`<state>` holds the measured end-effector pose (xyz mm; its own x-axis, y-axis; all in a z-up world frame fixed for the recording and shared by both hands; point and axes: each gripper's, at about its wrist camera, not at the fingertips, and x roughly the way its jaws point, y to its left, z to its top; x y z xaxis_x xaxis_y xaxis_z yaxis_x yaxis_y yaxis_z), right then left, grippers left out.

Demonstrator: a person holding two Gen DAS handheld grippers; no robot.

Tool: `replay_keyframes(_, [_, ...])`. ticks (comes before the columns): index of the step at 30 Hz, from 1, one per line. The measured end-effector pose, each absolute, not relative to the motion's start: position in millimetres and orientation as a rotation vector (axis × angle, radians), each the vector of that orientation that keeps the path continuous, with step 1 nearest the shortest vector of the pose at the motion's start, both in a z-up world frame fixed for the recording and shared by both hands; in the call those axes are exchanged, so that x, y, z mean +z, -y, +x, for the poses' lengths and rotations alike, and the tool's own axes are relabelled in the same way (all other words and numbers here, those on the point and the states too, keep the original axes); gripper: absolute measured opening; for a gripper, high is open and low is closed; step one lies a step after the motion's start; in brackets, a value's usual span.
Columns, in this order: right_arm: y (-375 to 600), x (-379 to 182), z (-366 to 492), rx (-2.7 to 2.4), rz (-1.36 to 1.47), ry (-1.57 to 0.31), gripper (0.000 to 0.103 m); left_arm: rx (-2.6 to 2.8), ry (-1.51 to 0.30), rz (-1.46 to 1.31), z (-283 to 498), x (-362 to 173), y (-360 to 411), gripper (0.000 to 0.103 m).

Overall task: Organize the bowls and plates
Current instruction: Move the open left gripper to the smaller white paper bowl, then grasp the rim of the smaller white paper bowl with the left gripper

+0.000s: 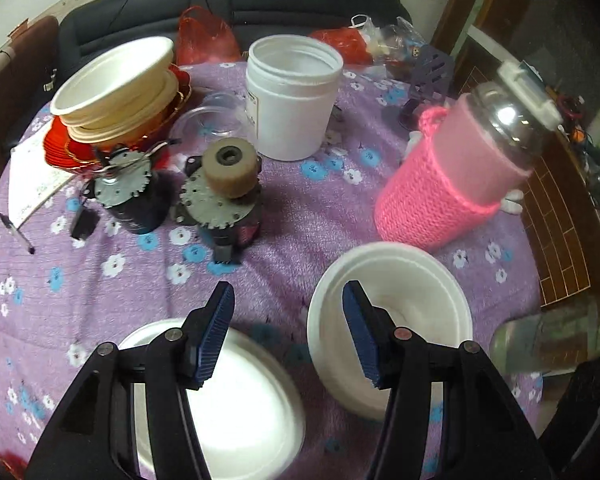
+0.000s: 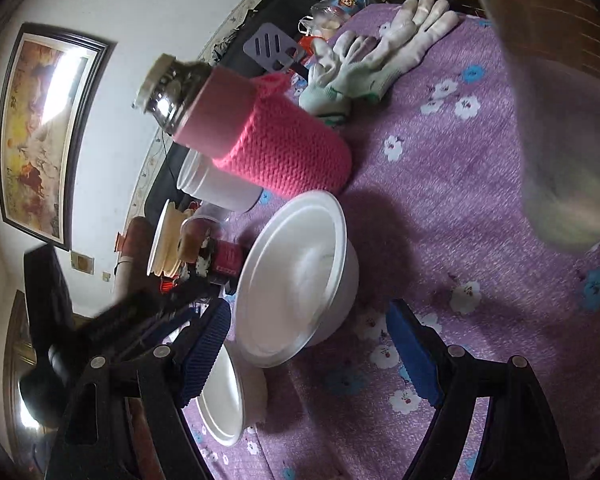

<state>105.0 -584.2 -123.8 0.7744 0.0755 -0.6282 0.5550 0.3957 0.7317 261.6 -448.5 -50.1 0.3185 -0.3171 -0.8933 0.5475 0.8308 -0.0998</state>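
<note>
Fingers (image 1: 220, 320) on my left gripper (image 1: 290, 336) stand half apart, nothing held, over the purple surface (image 1: 100, 280) between plate (image 1: 240, 392) and bowl (image 1: 412, 292). Right view: right gripper (image 2: 312, 350) wide, empty; bowl (image 2: 296, 276) tilted just ahead, plate (image 2: 224, 404) beside the left finger.

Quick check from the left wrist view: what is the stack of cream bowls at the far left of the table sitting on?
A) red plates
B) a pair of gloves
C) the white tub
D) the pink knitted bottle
A: the stack of cream bowls rests on red plates with gold rims.
</note>
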Motion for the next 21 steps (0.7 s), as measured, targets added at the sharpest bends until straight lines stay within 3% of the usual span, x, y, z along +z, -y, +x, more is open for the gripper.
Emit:
replay_keyframes(4, [584.6, -129.9, 103.8, -0.388, 1.135, -0.637, 0.08, -0.59, -1.135, 0.234, 262.9, -60.3, 457.1, 0.055])
replay_keyframes(15, [585.5, -141.0, 107.9, -0.395, 1.145, -0.657, 0.052, -0.637, -1.159, 0.271, 248.6, -75.6, 475.0, 0.055])
replay_keyframes(21, [588.3, -141.5, 106.0, -0.408, 1.149, -0.642, 0.049, -0.68, -1.16, 0.269, 245.7, -77.9, 475.3, 0.054])
